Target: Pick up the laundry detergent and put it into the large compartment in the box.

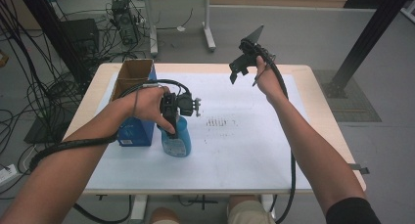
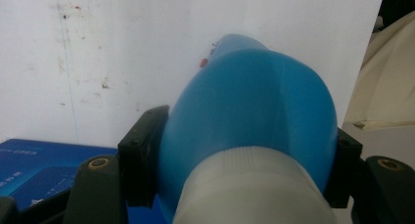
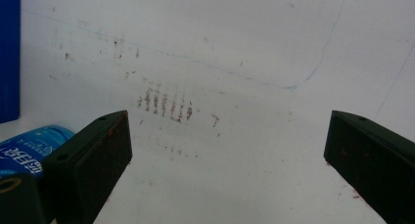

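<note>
From where I stood, the person's left gripper (image 1: 172, 117) had its two black jaws clamped on the shoulders of a blue plastic bottle with a white ribbed cap (image 2: 254, 136), on the white table sheet (image 1: 235, 150) just beside an open blue cardboard box (image 1: 133, 106). The right gripper (image 1: 242, 62) hung above the table's far side, jaws spread wide and empty. The bottle looked freshly gripped; next, I judged, came a steady lift toward the box.

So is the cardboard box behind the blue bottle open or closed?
Open. The cardboard box has its top flaps up in the high view, showing its brown inside; what it holds cannot be told. It stands behind the blue bottle.
</note>
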